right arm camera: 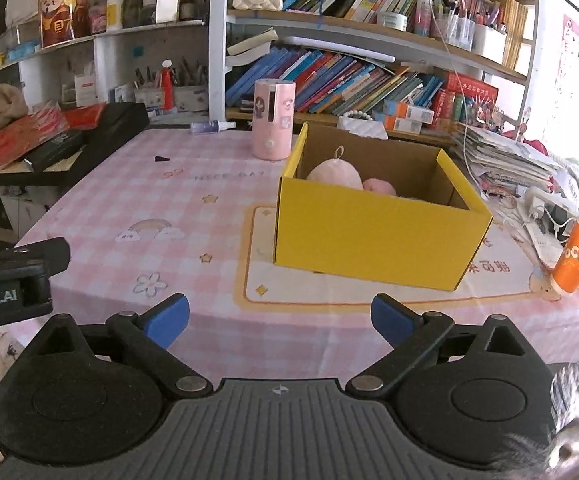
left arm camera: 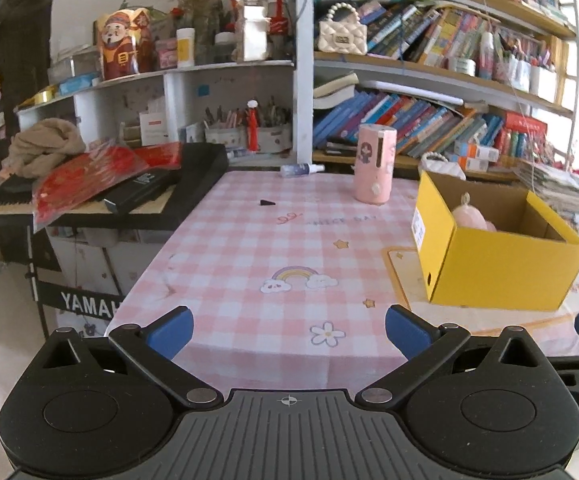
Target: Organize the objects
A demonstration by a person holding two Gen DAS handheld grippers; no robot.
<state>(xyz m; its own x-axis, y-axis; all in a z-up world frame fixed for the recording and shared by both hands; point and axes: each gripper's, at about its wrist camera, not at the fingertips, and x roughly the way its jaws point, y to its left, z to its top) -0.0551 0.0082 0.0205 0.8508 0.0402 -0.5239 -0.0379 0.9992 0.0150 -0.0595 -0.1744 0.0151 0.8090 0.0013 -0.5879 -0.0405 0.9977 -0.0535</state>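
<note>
A yellow cardboard box [right arm camera: 373, 232] [left arm camera: 493, 268] stands open on the pink checked tablecloth [left arm camera: 273, 240] [right arm camera: 137, 200]. Inside it lie pink plush toys [right arm camera: 335, 174] [left arm camera: 469, 216]. Behind the box stands a pink cylinder holder [right arm camera: 273, 124] [left arm camera: 374, 168]. My left gripper [left arm camera: 289, 330] hovers open over the near table edge with nothing between its blue pads. My right gripper [right arm camera: 280, 318] is also open and empty, in front of the box. In the right wrist view the left gripper's body [right arm camera: 9, 280] shows at the left edge.
A small spray bottle [left arm camera: 301, 169] [right arm camera: 213, 126] and a tiny black piece [left arm camera: 266, 202] [right arm camera: 162, 158] lie at the table's far side. A keyboard piled with red packets [left arm camera: 101, 184] stands left. An orange cup [right arm camera: 577, 256] and paper stacks sit right. Bookshelves fill the back.
</note>
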